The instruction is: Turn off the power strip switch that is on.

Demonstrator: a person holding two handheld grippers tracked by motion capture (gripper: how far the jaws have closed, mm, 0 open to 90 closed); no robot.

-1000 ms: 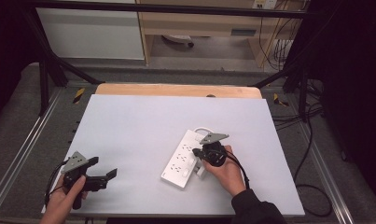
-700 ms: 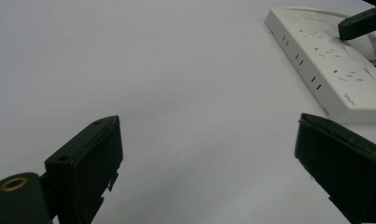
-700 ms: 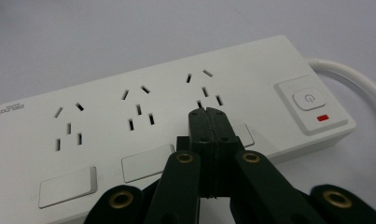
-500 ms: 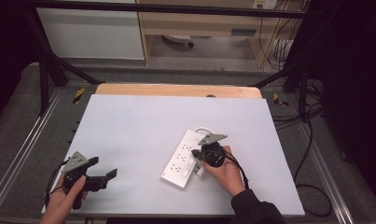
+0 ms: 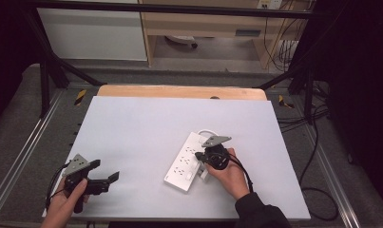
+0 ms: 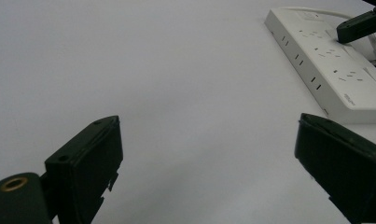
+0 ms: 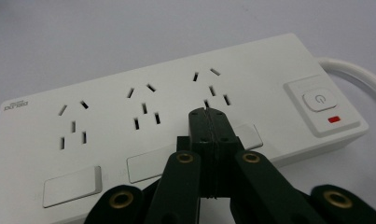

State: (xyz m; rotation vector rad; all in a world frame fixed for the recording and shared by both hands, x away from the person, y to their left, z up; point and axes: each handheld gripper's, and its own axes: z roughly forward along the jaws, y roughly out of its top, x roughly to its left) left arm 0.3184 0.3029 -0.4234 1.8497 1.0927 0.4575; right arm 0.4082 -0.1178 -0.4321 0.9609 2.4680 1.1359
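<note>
A white power strip (image 5: 185,161) (image 7: 167,116) (image 6: 332,65) lies slantwise on the pale table, right of centre, with several sockets and a power button (image 7: 319,100) with a red light near its cable end. My right gripper (image 5: 202,159) (image 7: 208,114) is shut with nothing in it, its tips over the strip's top face by the socket nearest the button. My left gripper (image 5: 103,180) (image 6: 209,154) is open above bare table at the near left, well apart from the strip.
The strip's white cable (image 5: 209,133) (image 7: 358,74) curls off its far end. A wooden board (image 5: 179,91) edges the table's far side. Black frame posts (image 5: 49,71) and cables (image 5: 317,137) stand around the table. Bare tabletop (image 5: 146,128) spreads left of the strip.
My left gripper has drifted slightly toward the near edge. My right gripper stays over the power strip with almost no motion.
</note>
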